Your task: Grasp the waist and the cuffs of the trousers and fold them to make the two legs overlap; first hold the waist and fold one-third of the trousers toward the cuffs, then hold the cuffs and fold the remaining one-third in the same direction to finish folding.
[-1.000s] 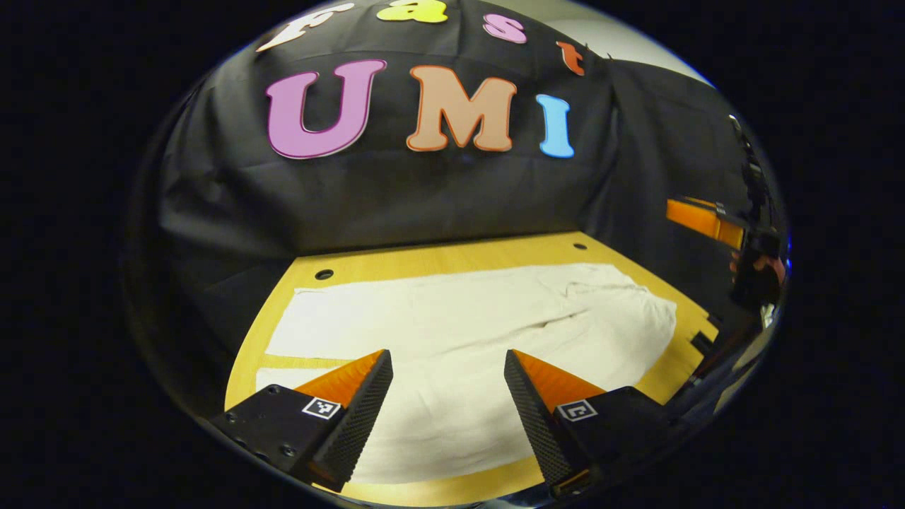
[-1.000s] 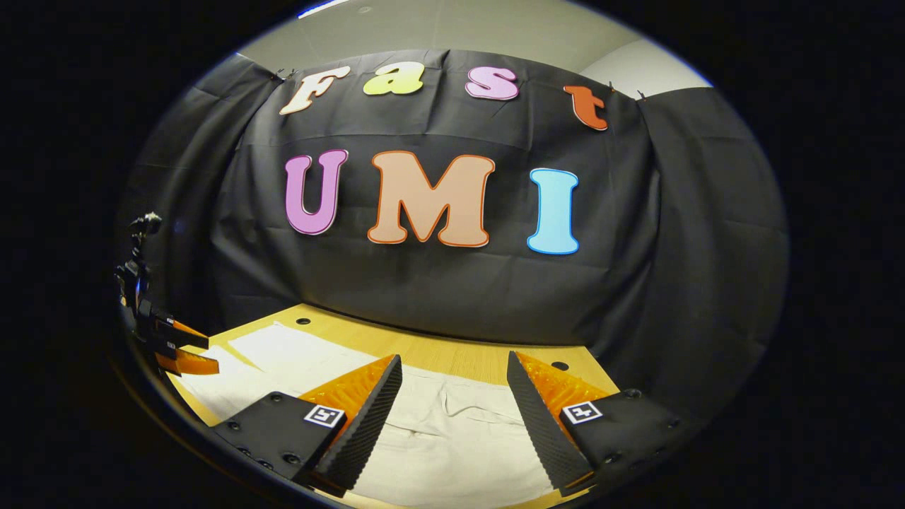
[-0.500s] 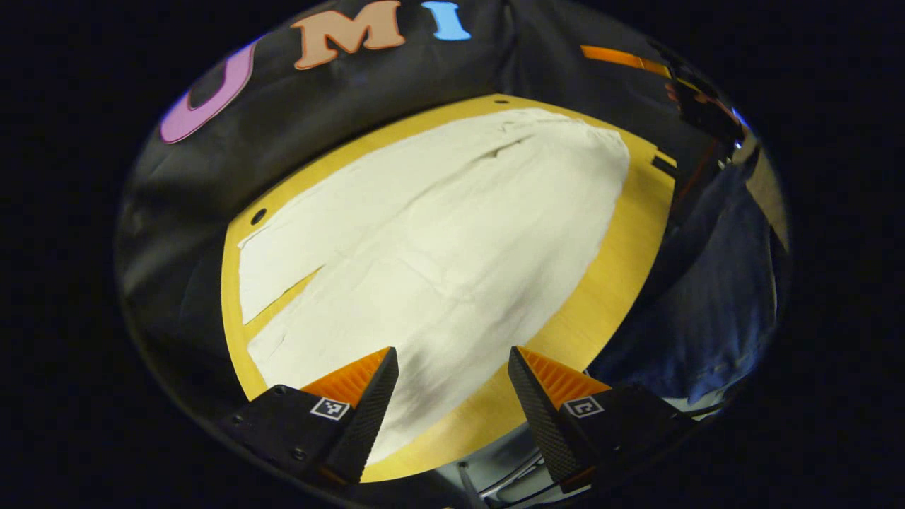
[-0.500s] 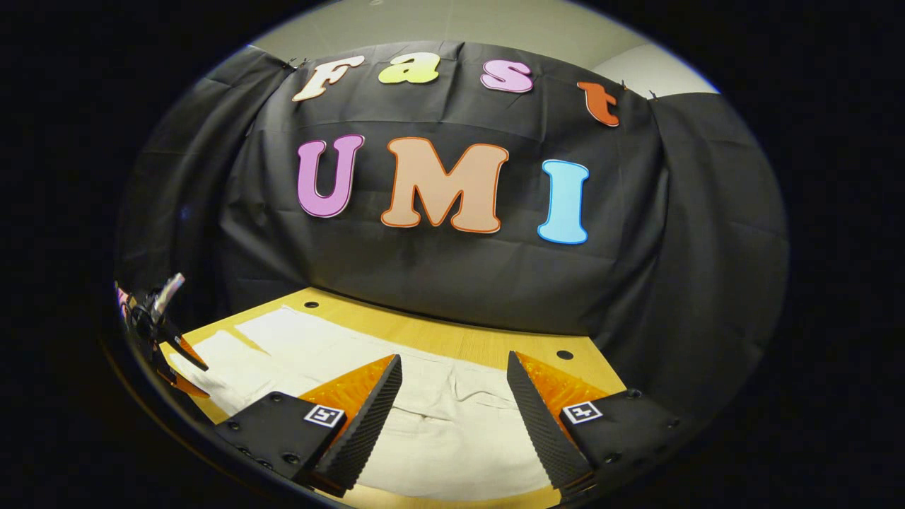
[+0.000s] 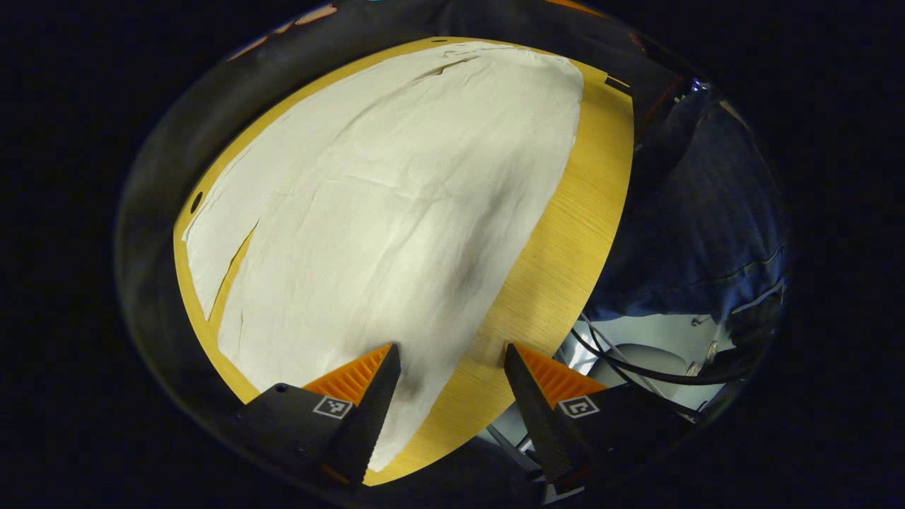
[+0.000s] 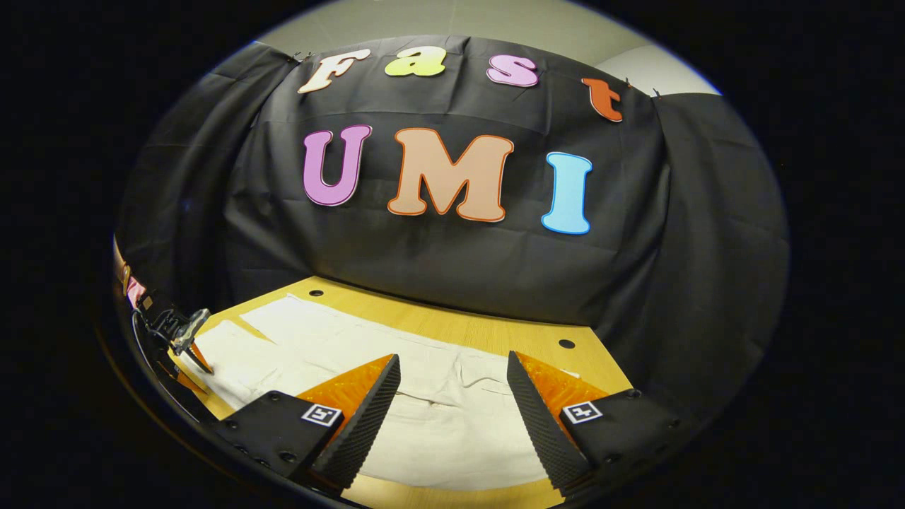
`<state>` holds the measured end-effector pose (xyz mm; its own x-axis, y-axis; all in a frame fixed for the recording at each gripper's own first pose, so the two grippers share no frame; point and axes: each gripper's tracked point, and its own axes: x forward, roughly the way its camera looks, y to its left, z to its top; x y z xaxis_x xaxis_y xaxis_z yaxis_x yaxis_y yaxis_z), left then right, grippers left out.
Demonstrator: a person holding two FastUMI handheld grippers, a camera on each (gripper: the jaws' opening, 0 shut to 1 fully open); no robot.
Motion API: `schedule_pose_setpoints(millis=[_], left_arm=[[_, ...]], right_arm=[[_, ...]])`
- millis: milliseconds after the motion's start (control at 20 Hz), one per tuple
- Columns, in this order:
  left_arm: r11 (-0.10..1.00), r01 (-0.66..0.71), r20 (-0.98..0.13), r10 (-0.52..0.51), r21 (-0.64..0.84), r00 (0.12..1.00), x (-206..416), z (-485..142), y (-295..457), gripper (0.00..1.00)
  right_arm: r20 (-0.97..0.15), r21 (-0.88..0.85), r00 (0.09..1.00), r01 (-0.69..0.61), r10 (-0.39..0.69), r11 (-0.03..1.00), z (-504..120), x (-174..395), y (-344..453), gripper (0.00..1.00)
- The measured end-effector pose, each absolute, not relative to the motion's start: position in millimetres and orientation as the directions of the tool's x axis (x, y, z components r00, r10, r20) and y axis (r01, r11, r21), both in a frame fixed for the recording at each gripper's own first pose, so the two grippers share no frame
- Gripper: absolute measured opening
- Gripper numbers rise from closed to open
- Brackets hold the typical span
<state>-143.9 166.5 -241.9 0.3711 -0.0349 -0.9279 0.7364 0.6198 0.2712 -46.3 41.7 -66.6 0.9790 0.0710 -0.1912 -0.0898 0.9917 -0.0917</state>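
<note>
Lying flat along the bench (image 5: 565, 233), the trousers (image 5: 382, 212) point cuffs toward the left gripper (image 5: 449, 385) — fingers spread (right gripper (image 6: 452, 396) too).

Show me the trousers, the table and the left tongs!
trousers (image 5: 382, 212), left gripper view, middle of the cloth.
table (image 5: 565, 240), left gripper view, bare wood beside the trousers.
left tongs (image 5: 452, 353), left gripper view, gap between fingertips.

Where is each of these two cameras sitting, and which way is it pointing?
Left gripper view: rides the open left gripper, tilted steeply down at the cream cloth trousers spread on the yellow wooden table; a person's blue-clothed body shows beside the table.
Right gripper view: rides the open right gripper, facing level toward the booth's black cloth wall, over the trousers' waist end.
Shared: the trousers, the table, and the left gripper, seen far off in the right gripper view.
</note>
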Motion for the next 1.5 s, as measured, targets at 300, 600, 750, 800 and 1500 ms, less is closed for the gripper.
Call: schedule_pose_setpoints(millis=[300,600,750,800,1500], left_arm=[[0.549,0.803,-0.961,0.001,0.231,0.276,-144.8,-241.1,170.4,0.81],[0.533,0.815,-0.973,0.090,0.228,0.213,-137.6,-242.1,179.1,0.64],[0.526,0.815,-0.969,0.107,0.245,0.223,-124.8,-242.0,182.2,0.17],[0.524,0.815,-0.969,0.110,0.246,0.222,-125.0,-241.0,182.4,0.06],[0.569,0.782,-0.966,0.110,0.253,0.233,-122.7,-243.2,179.8,0.00]], right_arm=[[-0.214,-0.086,0.975,-0.081,0.061,0.993,-75.2,-48.1,37.9,0.97],[-0.248,-0.092,0.966,-0.093,0.068,0.991,-87.9,-44.6,24.2,0.98],[-0.274,-0.127,0.959,-0.112,0.074,0.986,-98.0,-39.4,5.4,0.98],[-0.286,-0.140,0.955,-0.122,0.078,0.983,-101.8,-37.2,-2.2,0.97],[-0.732,-0.303,0.637,-0.620,0.240,0.724,-250.1,-66.8,-76.8,0.98]])
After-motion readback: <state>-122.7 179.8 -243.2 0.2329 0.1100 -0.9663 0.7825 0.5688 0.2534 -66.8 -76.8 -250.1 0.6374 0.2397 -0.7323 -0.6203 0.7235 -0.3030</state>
